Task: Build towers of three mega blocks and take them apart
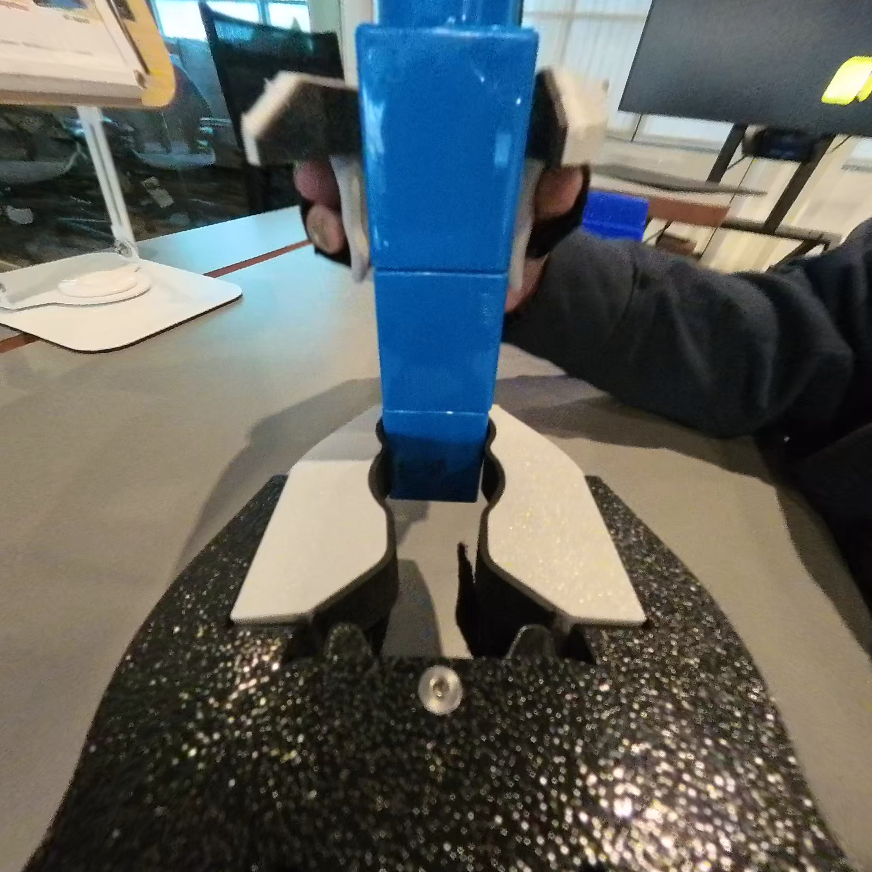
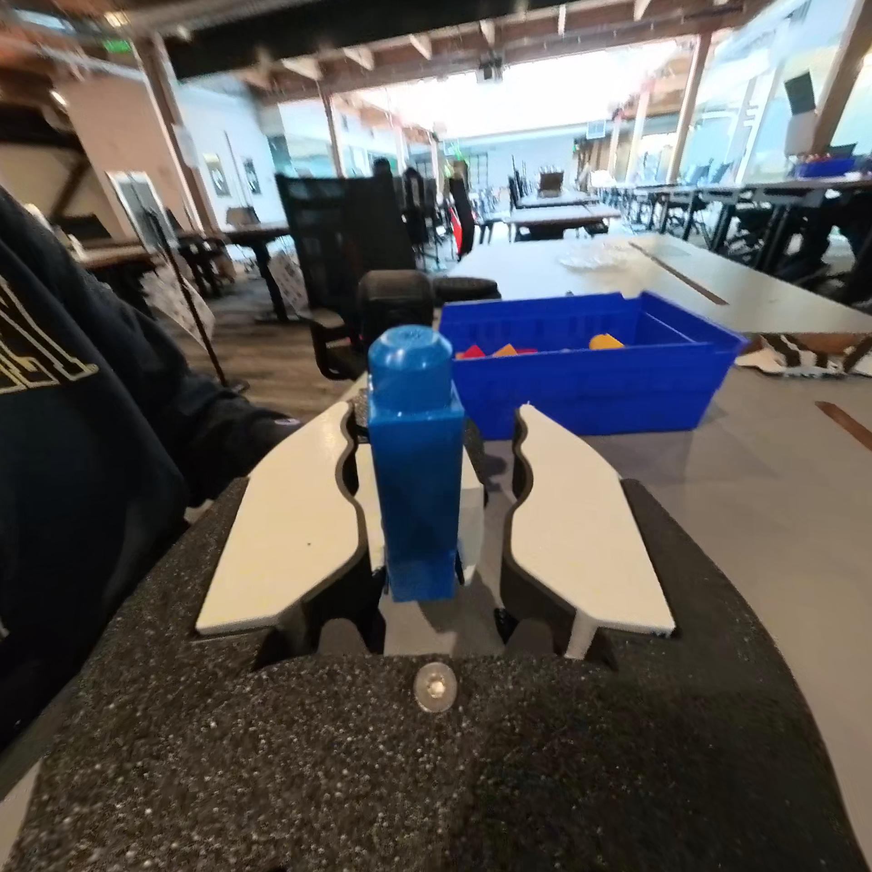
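Blue block tower (image 1: 436,283), top cut off, base between left tongs (image 1: 436,465).

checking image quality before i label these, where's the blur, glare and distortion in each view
Left wrist view: the blue tower is sharp with streaks of glare; the right gripper behind it is motion-blurred; the table edges bow from wide-angle distortion. Right wrist view: soft overall, the tower slightly blurred, the blue bin softer, the windows blown out.

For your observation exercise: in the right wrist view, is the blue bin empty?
No: the blue bin holds red and orange pieces that show above its near wall.
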Tool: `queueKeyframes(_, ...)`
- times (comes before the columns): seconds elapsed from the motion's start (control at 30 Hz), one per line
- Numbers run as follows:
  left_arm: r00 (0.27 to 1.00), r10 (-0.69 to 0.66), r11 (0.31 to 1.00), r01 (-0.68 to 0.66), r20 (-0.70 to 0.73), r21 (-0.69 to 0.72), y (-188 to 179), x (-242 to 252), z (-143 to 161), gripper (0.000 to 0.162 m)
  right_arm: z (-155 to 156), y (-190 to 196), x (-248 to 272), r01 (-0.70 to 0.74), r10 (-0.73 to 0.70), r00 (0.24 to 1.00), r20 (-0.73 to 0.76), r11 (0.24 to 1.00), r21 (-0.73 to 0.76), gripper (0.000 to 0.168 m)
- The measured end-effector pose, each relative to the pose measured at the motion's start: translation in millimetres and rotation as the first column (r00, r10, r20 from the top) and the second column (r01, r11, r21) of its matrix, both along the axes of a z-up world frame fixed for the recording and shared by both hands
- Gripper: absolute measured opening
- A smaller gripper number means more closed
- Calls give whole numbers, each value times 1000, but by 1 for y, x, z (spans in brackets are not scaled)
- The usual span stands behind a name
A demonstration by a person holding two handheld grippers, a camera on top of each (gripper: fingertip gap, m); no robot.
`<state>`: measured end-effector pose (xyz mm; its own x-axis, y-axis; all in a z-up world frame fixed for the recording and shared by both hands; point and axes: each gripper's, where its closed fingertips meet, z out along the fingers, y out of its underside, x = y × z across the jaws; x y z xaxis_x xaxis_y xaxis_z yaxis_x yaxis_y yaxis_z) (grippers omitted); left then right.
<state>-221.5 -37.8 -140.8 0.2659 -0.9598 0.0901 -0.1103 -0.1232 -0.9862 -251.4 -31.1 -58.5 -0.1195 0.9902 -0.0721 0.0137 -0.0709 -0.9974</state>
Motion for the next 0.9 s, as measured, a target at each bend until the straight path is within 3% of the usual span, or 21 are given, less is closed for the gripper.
queueKeyframes(0.4,994,-41,998,45,-100,43,-8,7,-11,35,-17,-9,18,68,-178,891,417,962,265,58)
queueKeyframes(0.5,990,-70,994,79,-125,74,-14,10,-13,35,-23,-16,16,38,-167,861,481,963,268,58)
queueKeyframes(0.6,989,-68,993,79,-131,83,-15,11,-14,35,-32,-22,17,4,-159,819,551,962,272,43)
queueKeyframes(0.77,990,-73,992,85,-120,98,-16,10,-12,36,-30,-25,17,-7,-148,824,547,963,270,40)
queueKeyframes(0.83,993,-79,988,90,-89,124,-18,11,-7,46,-33,-24,19,-6,-148,815,560,965,263,40)
queueKeyframes(0.9,996,-60,989,68,-59,132,-15,11,-3,72,-35,-22,21,-2,-151,811,565,966,260,40)
